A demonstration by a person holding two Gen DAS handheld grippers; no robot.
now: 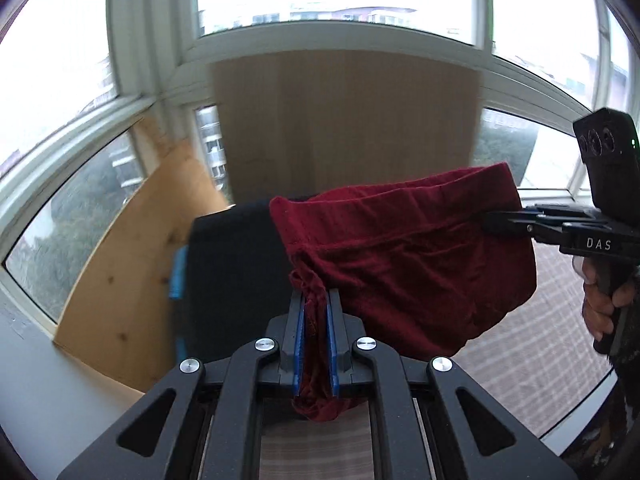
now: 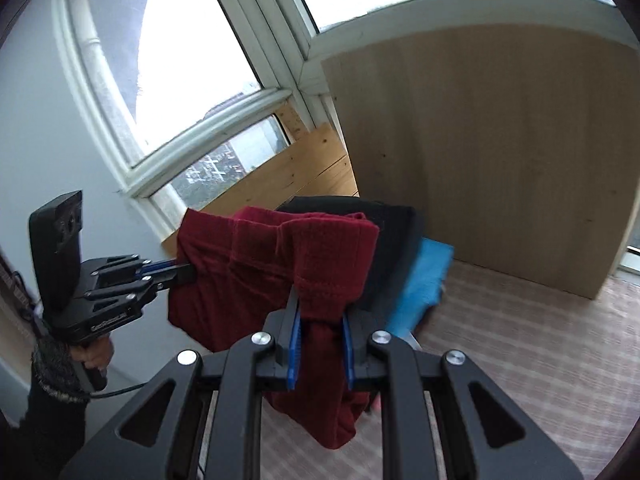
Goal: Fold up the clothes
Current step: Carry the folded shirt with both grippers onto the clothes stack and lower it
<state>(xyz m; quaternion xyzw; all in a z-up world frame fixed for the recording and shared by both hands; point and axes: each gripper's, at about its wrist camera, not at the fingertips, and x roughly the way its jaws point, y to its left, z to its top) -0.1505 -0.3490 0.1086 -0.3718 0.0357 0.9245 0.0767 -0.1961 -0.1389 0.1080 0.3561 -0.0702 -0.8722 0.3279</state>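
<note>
I am gripping with the left claw (image 1: 316, 312) nearly closed, its blue pads pinching a bunched corner of the dark red shorts (image 1: 400, 256), with a twist of cloth hanging below the jaws. I am doing the same with the right claw (image 2: 320, 320), which is clamping a thicker fold at the hemmed edge, so its jaws are standing a little wider. In the left wrist view the right claw (image 1: 496, 224) is biting the far end of the same garment; in the right wrist view the left claw (image 2: 180, 272) is doing so from the other side.

The shorts are hanging in the air between the two claws, clear of the table (image 2: 520, 360), whose checked cloth is showing below them. Their long axis is running from one claw to the other, with the loose body sagging beneath that line. Neither hand is nearer: each is holding one end.

Beyond the shorts, a stack of folded black clothes (image 2: 400, 240) is sitting on a blue item (image 2: 424, 284), between the shorts and the tall wooden board (image 2: 500, 160) that is leaning against the window (image 2: 192, 60). I judge the coming move to be laying the shorts flat on the table short of that stack, keeping both ends level so the span stays taut.
</note>
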